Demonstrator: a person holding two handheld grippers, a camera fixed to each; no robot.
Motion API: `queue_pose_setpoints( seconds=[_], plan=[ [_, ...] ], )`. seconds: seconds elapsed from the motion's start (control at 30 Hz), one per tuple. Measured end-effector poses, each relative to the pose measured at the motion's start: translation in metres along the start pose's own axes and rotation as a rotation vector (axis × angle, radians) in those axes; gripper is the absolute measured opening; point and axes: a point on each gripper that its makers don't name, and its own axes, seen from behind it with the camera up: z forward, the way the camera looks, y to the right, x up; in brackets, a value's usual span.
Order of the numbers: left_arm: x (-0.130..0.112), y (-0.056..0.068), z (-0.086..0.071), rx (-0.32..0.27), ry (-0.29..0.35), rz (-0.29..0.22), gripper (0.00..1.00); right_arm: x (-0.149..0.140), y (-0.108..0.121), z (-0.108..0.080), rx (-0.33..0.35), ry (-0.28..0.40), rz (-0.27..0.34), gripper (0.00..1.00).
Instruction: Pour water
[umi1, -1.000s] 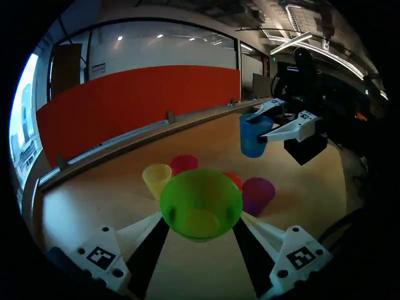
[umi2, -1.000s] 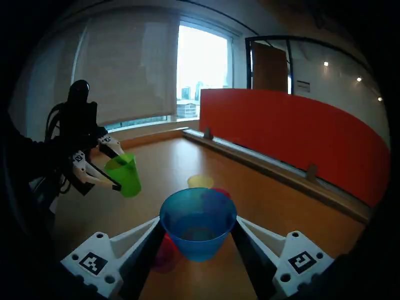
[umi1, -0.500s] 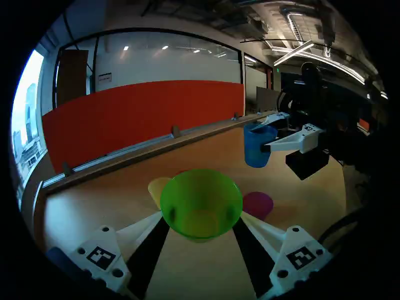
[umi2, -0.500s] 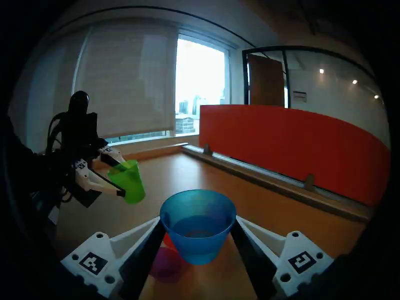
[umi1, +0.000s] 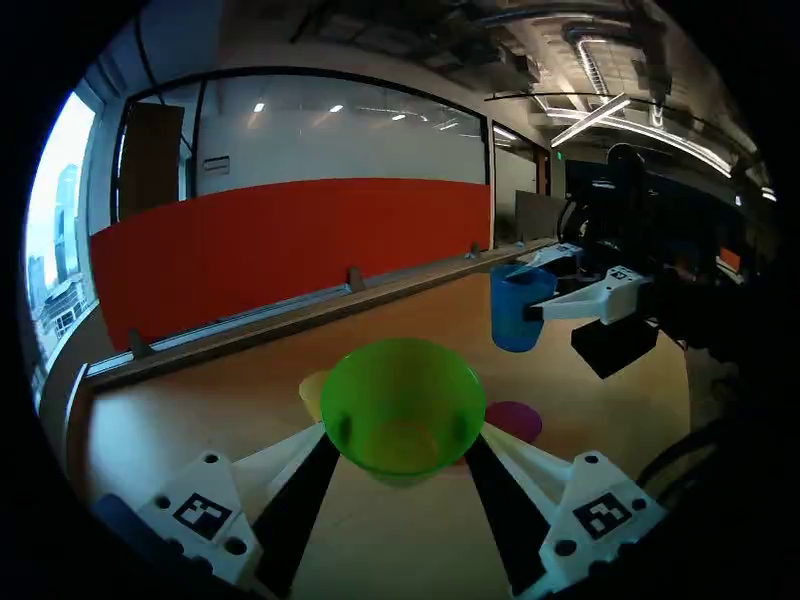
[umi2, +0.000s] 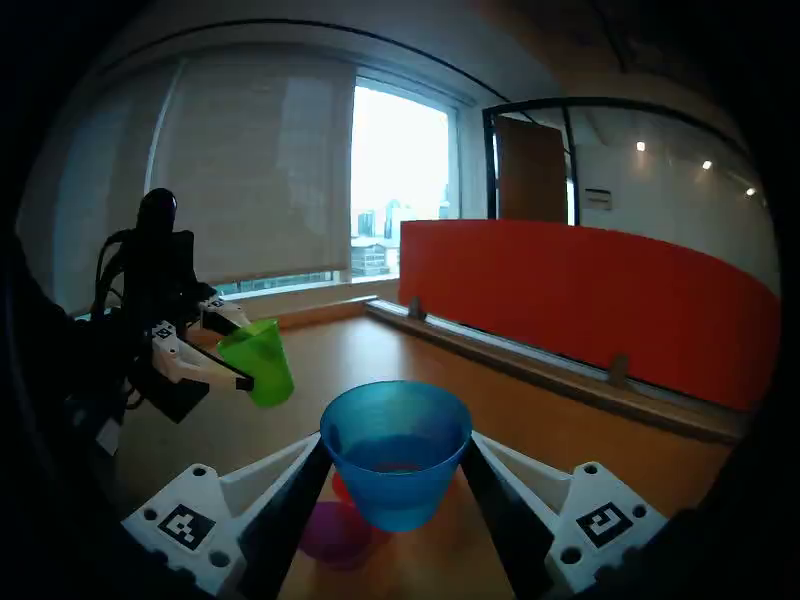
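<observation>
- Green cup (umi1: 402, 400) is clamped between the left gripper (umi1: 402, 440) jaws, lower centre of the left gripper view.
- Blue cup (umi2: 396, 440) is clamped upright between the right gripper (umi2: 396, 478) jaws, lower centre of the right gripper view.
- Purple cup (umi1: 514, 420) and yellow cup (umi1: 314, 390) are seen behind, on the table (umi1: 200, 420).

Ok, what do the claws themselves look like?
The left claw and right claw match: white wedge-shaped fingers with black inner strips, a square black-and-white marker on each base, a boxy black body. Black cables loop behind the left one.
</observation>
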Motion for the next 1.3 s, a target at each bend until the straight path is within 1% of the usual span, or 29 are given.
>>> queue_pose_setpoints(
  seconds=[0.27, 0.47, 0.67, 0.87, 1.3],
  plan=[
    [0.005, -0.002, -0.003, 0.009, 0.024, -0.013, 0.82, 0.0, -0.001, -0.001, 0.0, 0.006, 0.002, 0.9],
    [0.011, -0.001, -0.006, 0.007, 0.05, -0.02, 0.82, 0.001, -0.004, -0.002, 0.007, 0.008, 0.002, 0.9],
    [0.017, 0.003, -0.006, 0.0, 0.081, -0.028, 0.82, 0.004, -0.005, -0.004, 0.005, 0.014, -0.005, 0.9],
    [0.024, 0.003, -0.007, 0.007, 0.105, -0.027, 0.82, 0.005, -0.007, -0.004, 0.005, 0.018, -0.009, 0.9],
    [0.044, 0.011, -0.014, 0.002, 0.195, -0.037, 0.82, 0.011, -0.008, -0.005, 0.005, 0.033, -0.019, 0.9]
  ],
)
